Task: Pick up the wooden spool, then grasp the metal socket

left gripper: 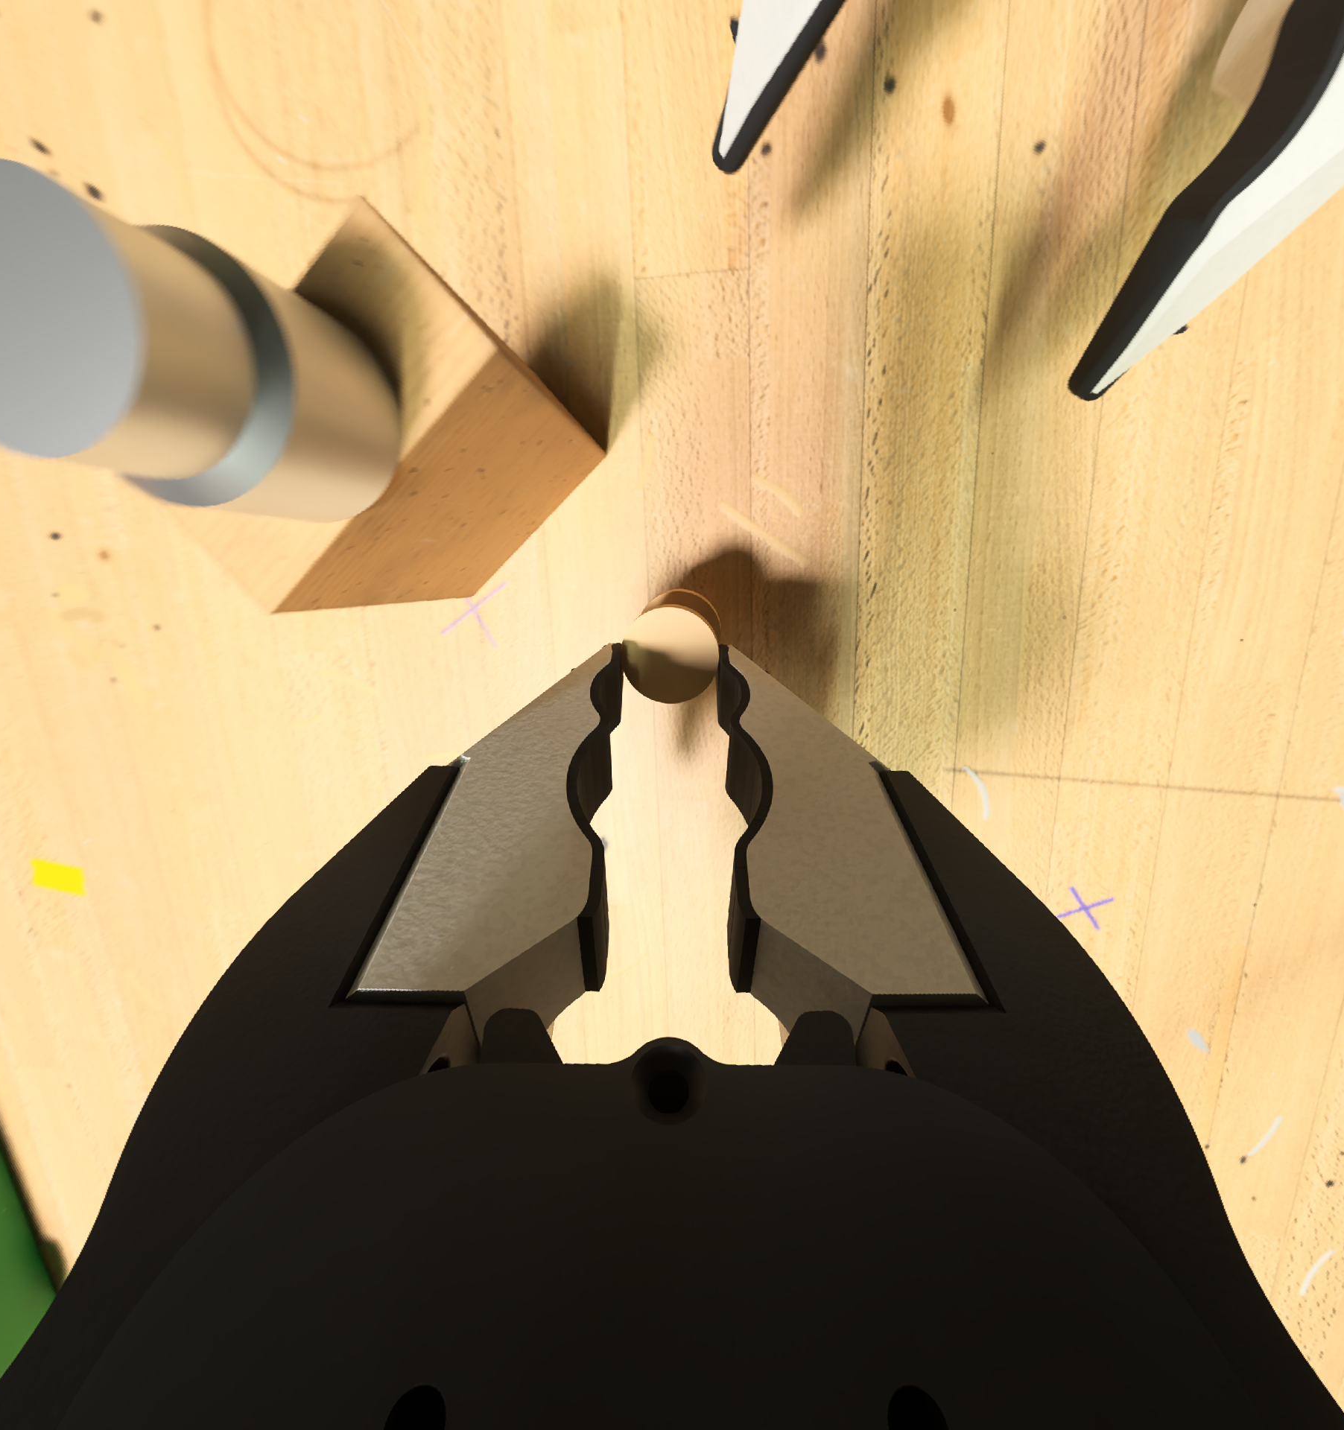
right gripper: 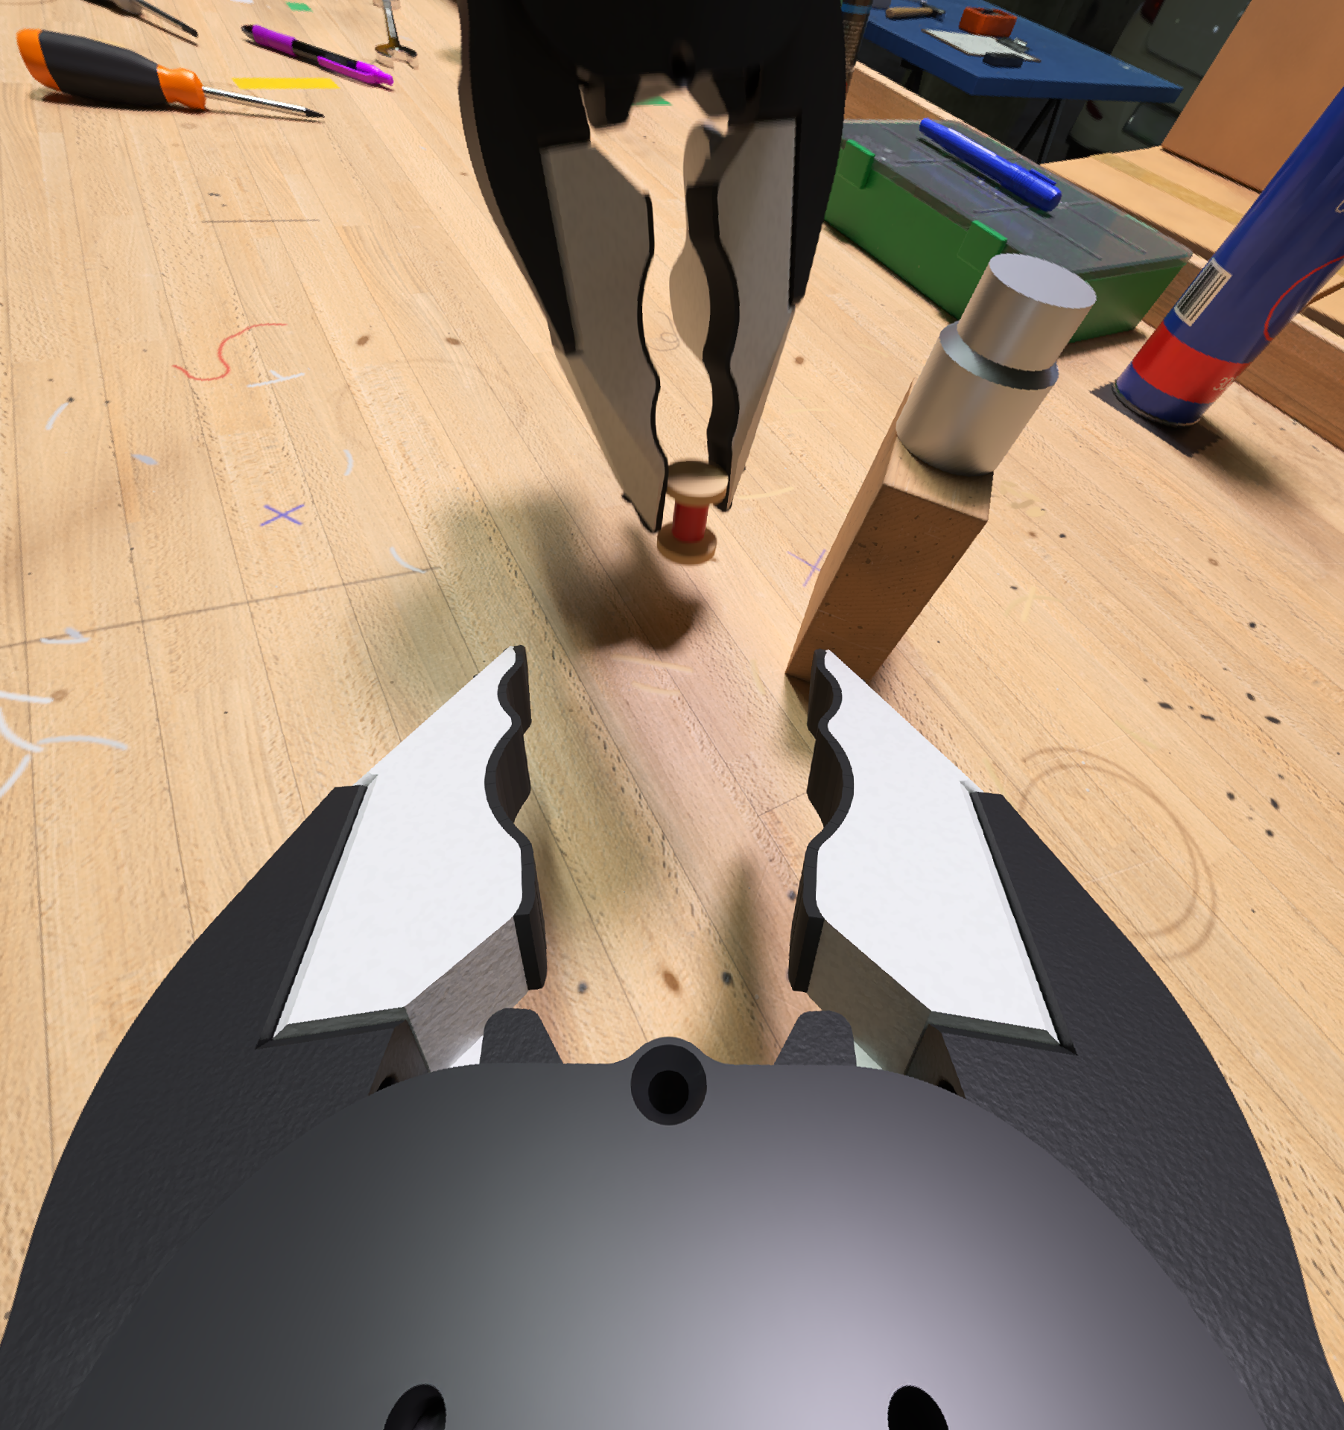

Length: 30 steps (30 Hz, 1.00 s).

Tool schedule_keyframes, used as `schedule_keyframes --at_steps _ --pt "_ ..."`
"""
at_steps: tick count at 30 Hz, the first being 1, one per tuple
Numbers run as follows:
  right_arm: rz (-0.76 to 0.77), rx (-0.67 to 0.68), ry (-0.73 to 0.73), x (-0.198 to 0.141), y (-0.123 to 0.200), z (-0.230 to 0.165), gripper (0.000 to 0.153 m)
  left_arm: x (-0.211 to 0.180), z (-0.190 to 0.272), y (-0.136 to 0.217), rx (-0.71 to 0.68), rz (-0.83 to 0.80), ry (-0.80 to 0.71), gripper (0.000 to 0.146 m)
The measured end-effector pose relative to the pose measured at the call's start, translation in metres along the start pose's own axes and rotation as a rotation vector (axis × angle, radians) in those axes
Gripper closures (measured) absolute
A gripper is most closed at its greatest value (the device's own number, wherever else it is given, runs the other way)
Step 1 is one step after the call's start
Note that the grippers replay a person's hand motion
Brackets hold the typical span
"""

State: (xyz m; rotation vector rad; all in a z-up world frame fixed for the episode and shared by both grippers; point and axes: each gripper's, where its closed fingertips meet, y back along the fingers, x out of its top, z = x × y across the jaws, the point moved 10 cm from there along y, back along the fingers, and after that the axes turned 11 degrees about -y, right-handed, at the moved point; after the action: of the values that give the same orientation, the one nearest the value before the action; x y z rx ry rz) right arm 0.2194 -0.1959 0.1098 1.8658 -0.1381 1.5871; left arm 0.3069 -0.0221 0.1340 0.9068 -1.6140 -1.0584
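Observation:
The wooden spool (right gripper: 688, 517) has a red core and pale wooden ends, and stands upright. My left gripper (left gripper: 669, 658) points down and is shut on the spool's top flange (left gripper: 669, 654). In the right wrist view the left gripper (right gripper: 692, 501) holds the spool at or just above the bench; I cannot tell which. The metal socket (left gripper: 111, 333), a stepped silver cylinder, stands on a wooden block (left gripper: 452, 464) to the left of the spool. My right gripper (right gripper: 669, 665) is open and empty, low over the bench, with the socket (right gripper: 994, 364) ahead to its right. The right gripper's white fingers also show in the left wrist view (left gripper: 909, 271).
The wooden block (right gripper: 901, 557) touches the right finger's tip side in view. Beyond it lie a green case (right gripper: 924, 232) with a blue marker (right gripper: 994, 166) on it and a leaning blue spray can (right gripper: 1257, 271). An orange screwdriver (right gripper: 111, 77) and a purple pen (right gripper: 320, 58) lie far left.

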Motion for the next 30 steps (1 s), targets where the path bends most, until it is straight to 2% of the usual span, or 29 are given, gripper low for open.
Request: schedule_keyframes --at_steps 8,13,16,23,30 --pt "0.027 -0.017 -0.059 0.002 -0.004 0.006 0.081 -0.022 -0.001 0.068 0.144 0.194 0.078 0.122" --pt "0.064 -0.087 -0.113 0.011 -0.009 0.018 0.088 -0.06 0.004 0.114 0.298 0.374 0.212 0.122" --pt "0.086 -0.132 -0.134 0.024 -0.013 0.025 0.093 -0.088 0.008 0.127 0.394 0.476 0.316 0.122" --pt "0.116 -0.213 -0.2 0.064 -0.026 0.037 0.1 -0.129 0.016 0.113 0.504 0.634 0.565 0.122" --pt "0.047 -0.258 -0.271 0.082 -0.053 0.048 0.11 -0.137 0.01 0.082 0.482 0.673 0.694 0.122"
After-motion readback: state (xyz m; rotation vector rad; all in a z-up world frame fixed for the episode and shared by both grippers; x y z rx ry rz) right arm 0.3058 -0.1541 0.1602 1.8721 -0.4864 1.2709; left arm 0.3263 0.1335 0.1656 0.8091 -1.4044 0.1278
